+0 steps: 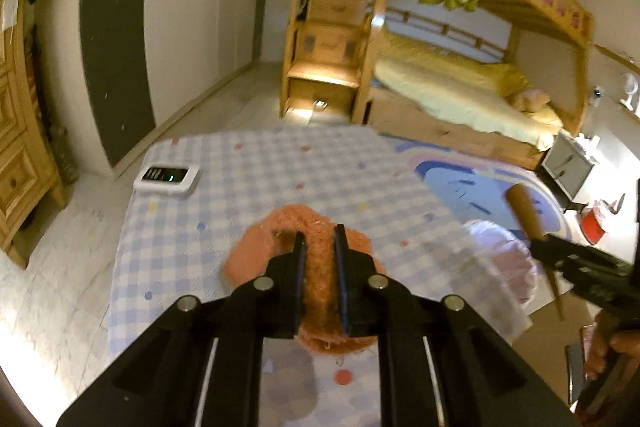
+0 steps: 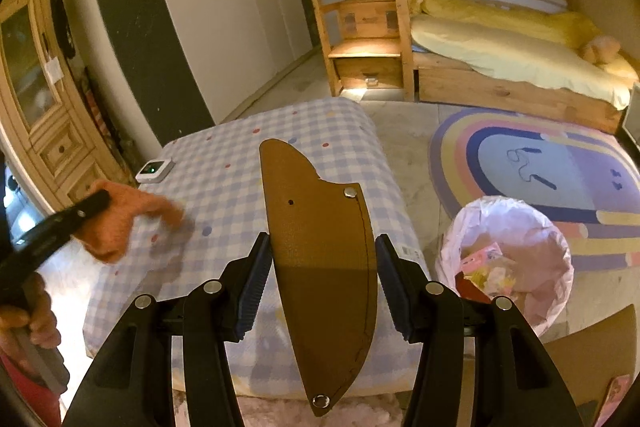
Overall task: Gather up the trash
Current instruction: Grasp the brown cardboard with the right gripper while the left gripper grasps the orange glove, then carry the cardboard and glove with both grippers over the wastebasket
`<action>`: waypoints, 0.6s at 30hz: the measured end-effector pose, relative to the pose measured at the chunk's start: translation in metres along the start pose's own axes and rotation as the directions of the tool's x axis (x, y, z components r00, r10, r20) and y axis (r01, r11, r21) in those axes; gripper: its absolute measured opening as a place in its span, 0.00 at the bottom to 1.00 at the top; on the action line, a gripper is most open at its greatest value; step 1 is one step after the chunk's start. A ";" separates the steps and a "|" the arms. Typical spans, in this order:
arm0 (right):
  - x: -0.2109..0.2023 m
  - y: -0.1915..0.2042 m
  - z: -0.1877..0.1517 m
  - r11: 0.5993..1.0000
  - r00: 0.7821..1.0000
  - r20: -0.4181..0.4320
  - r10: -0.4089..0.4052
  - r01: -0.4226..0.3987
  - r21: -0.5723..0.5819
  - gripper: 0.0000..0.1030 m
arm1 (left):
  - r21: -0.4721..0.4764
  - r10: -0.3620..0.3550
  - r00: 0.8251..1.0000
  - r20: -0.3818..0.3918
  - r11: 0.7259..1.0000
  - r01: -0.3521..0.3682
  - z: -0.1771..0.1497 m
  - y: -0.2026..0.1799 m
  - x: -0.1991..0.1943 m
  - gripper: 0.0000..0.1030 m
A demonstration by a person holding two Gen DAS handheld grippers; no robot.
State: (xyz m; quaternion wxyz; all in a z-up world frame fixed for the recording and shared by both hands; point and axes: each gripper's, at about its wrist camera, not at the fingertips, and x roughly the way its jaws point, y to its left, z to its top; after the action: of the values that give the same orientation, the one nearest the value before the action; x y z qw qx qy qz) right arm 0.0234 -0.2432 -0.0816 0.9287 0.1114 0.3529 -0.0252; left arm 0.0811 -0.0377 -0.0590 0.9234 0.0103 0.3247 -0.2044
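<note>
Left gripper (image 1: 319, 241) clamped on fuzzy orange cloth (image 1: 280, 227) above the checkered table (image 1: 240, 163). Right gripper (image 2: 322, 247) clamped on brown leather sheath (image 2: 320, 247). Lined trash bin (image 2: 520, 219) at four o'clock; white device (image 1: 166, 179) at ten o'clock, far.

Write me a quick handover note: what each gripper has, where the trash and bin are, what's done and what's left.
Left gripper: shut on the orange fuzzy cloth, above the checkered table.
Right gripper: holds the brown sheath upright; whether the jaws touch it is unclear.
Trash bin: on the floor right of the table, pink liner, some wrappers already inside.
Left: drop both items in the bin. The white device stays on the table.
</note>
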 end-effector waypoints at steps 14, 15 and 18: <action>-0.044 -0.053 -0.016 0.993 0.993 0.054 -0.107 0.104 0.065 0.52 | 0.184 -0.152 0.987 -0.054 0.970 0.159 -0.010 -0.113 0.020 0.11; -0.046 -0.058 -0.017 0.991 0.991 0.055 -0.120 0.116 0.071 0.52 | 0.203 -0.164 0.985 -0.061 0.964 0.173 -0.010 -0.124 0.025 0.11; -0.053 -0.079 -0.023 0.983 0.986 0.054 -0.158 0.152 0.101 0.52 | 0.244 -0.194 0.979 -0.068 0.948 0.205 -0.008 -0.151 0.036 0.11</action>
State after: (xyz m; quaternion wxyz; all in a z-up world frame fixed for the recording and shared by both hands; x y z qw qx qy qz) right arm -0.0408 -0.3172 -0.0780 0.9279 0.1274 0.3298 -0.1179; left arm 0.0437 -0.1879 -0.0696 0.8821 0.0980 0.3157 -0.3357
